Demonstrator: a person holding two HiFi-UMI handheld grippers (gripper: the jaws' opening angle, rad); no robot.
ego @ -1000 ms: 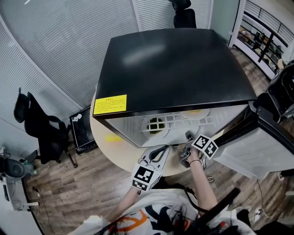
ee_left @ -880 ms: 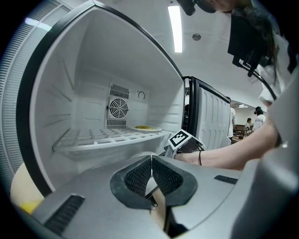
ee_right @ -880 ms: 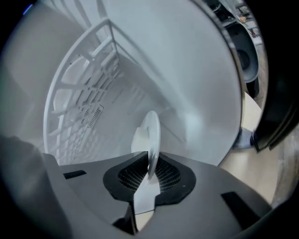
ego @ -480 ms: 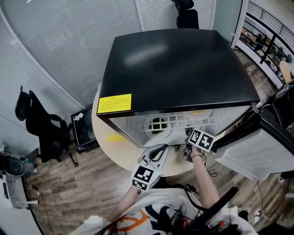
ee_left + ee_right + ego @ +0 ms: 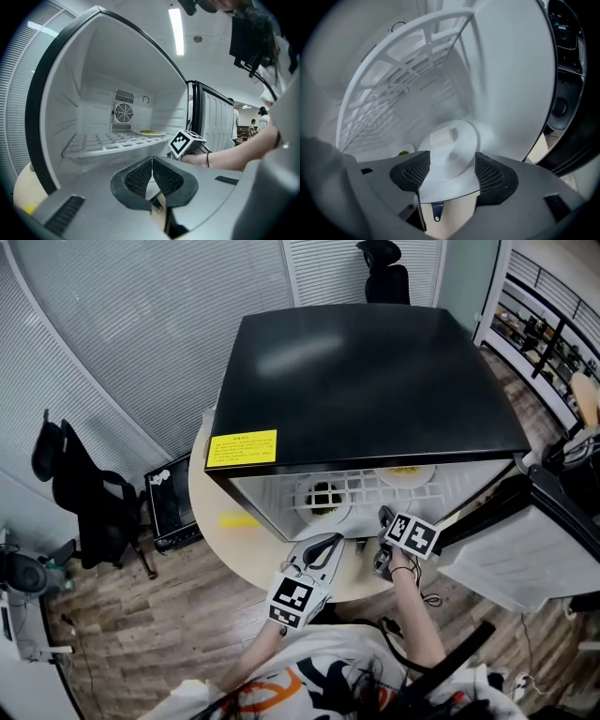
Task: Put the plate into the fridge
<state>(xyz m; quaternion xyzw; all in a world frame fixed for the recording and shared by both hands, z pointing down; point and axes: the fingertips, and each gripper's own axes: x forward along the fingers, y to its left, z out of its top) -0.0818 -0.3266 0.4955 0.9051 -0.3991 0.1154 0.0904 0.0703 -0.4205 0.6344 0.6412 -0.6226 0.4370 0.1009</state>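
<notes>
A white plate [image 5: 449, 152] with a pale block of food lies on the fridge floor under the wire shelf [image 5: 393, 89]. Its near rim sits between the jaws of my right gripper [image 5: 451, 169]. Those jaws are opening wide and the pads do not press on the plate. In the head view the right gripper [image 5: 383, 517] reaches into the mouth of the black-topped fridge [image 5: 375, 371]. My left gripper [image 5: 152, 171] is shut on nothing and hangs in front of the fridge opening, seen low in the head view as the left gripper [image 5: 336, 542].
Two more plates rest on the shelf: one with green food [image 5: 322, 495], one with yellow food [image 5: 405, 472]. The fridge door [image 5: 525, 531] stands open at the right. The fridge sits on a round pale table [image 5: 246, 545]. A black chair [image 5: 84, 493] stands at the left.
The right gripper has shifted slightly left at the fridge mouth. The left gripper has stayed where it was. The view itself has drifted a little.
</notes>
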